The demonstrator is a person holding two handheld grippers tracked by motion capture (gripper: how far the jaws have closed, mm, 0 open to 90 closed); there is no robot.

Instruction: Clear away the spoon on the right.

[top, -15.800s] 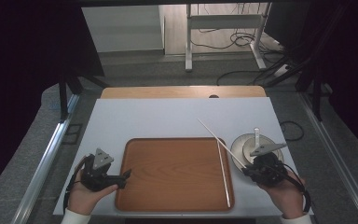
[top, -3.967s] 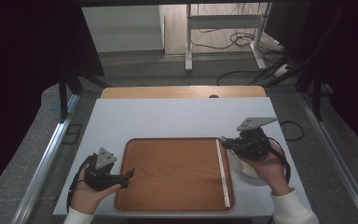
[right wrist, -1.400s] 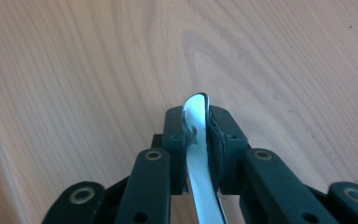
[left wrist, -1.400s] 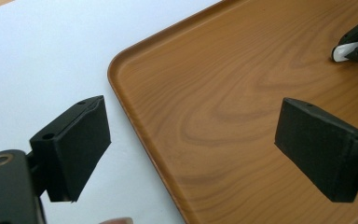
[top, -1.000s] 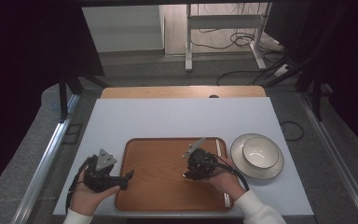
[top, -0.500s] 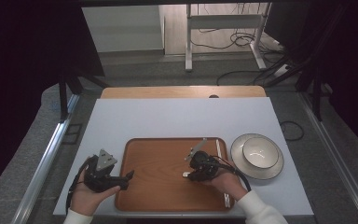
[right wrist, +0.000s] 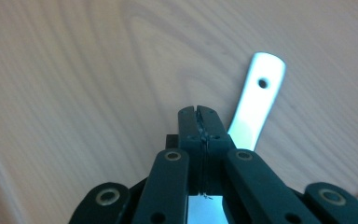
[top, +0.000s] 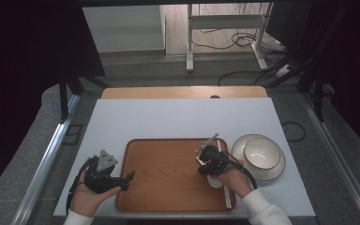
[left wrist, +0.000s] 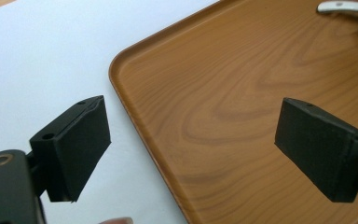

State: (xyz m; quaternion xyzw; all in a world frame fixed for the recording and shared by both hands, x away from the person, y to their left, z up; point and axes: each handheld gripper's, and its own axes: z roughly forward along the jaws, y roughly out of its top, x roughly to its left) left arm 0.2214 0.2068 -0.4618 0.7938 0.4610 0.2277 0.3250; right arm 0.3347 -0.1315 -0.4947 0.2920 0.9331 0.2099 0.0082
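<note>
A wooden tray [top: 164, 173] lies at the table's near middle. My right gripper [top: 201, 168] hovers low over the tray's right part, jaws pressed together with nothing visible between the pads [right wrist: 199, 112]. A white spoon [top: 214, 180] lies on the tray under it. The spoon's handle [right wrist: 257, 100], with a small hole near its end, sticks out just right of the jaws. My left gripper [top: 130, 177] rests at the tray's left rim, open [left wrist: 196, 154] and holding nothing. One of its pads is over the white table and the other over the tray [left wrist: 242, 93].
A white bowl [top: 261, 152] sits on a plate [top: 274, 173] right of the tray. Pale chopsticks [top: 227, 197] lie along the tray's right rim. The white tabletop [top: 168, 117] stretches back to a wooden strip. Floor cables and a metal stand lie beyond.
My right hand has shifted a little to the right over the tray, staying low above the spoon. The left hand has kept still.
</note>
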